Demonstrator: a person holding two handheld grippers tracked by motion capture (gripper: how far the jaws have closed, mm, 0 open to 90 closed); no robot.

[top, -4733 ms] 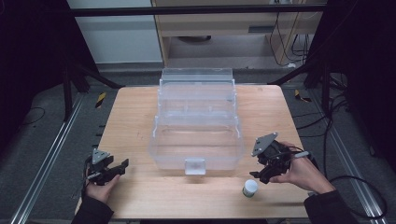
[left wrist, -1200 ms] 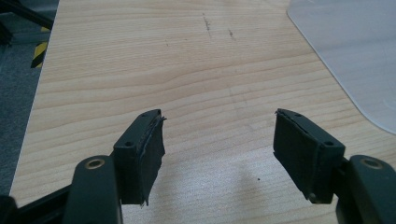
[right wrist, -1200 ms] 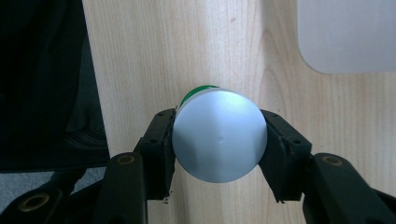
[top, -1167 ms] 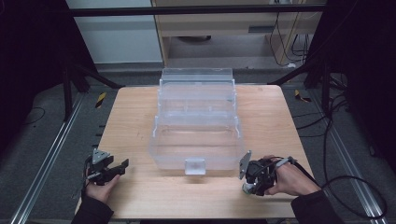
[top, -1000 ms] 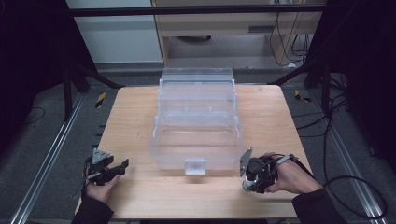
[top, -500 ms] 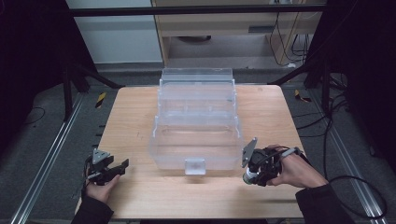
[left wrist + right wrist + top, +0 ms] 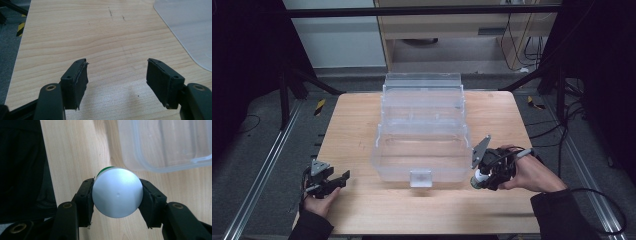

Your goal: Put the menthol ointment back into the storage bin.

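We have jar (image 7: 117, 195) clenched in right hand-held gripper (image 7: 484, 175), just beside bin (image 7: 422, 135), clear of surface (image 7: 362, 125). Left hand-held gripper (image 7: 117, 85) released, idle. Left: we place jar in bin.

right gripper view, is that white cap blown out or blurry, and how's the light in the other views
Right gripper view: the white cap is soft, with a mild sheen. High view: the table is lit, its surroundings dark. Left gripper view: wood grain sharp, faint jaw shadows.

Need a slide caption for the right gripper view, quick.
Right claw shut on a white-capped bottle above the wooden table, beside the clear plastic bin.
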